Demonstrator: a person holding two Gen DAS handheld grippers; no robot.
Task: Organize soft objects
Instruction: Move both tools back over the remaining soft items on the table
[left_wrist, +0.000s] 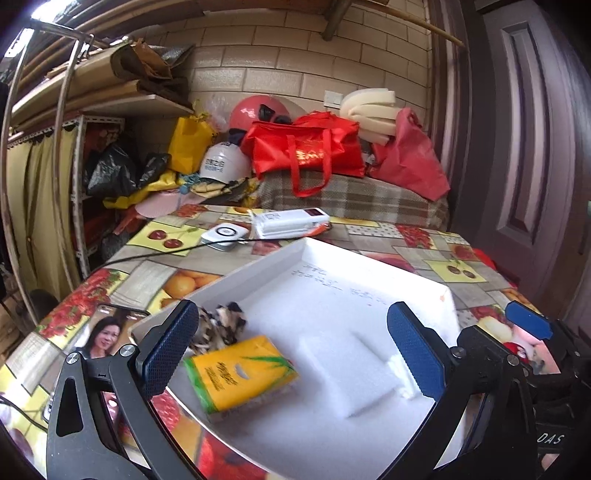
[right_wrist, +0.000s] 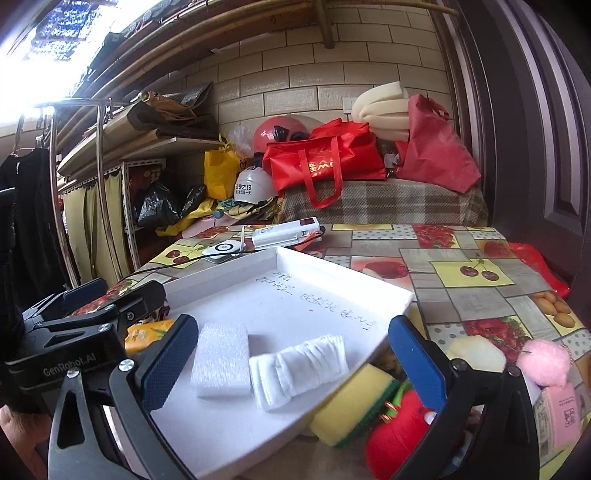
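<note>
Two pairs of tongs stand wide with nothing between their pads: our left gripper (left_wrist: 301, 352) and our right gripper (right_wrist: 295, 363) both hang over the near end of the white tray (right_wrist: 343, 273), which we take to be the collecting place for the soft things. Four items lie in it: a yellow tissue pack (left_wrist: 242, 373) and a mottled scrunchie (left_wrist: 221, 326) at the left side, a white foam block (right_wrist: 221, 360) in the middle, and a folded white cloth (right_wrist: 299, 367) touching that block. In the left wrist view the tissue pack sits just inside the left finger, tilted, with the scrunchie behind it; in the right wrist view the cloth and foam block lie between the right tongs' fingers, untouched. We judge these as set down and released. Outside the tray, near the right tongs, a yellow sponge (right_wrist: 351, 404), a red plush toy (right_wrist: 397, 434) and a pink pompom (right_wrist: 543, 363) wait on the fruit-print tablecloth (right_wrist: 480, 295), likely next.
</note>
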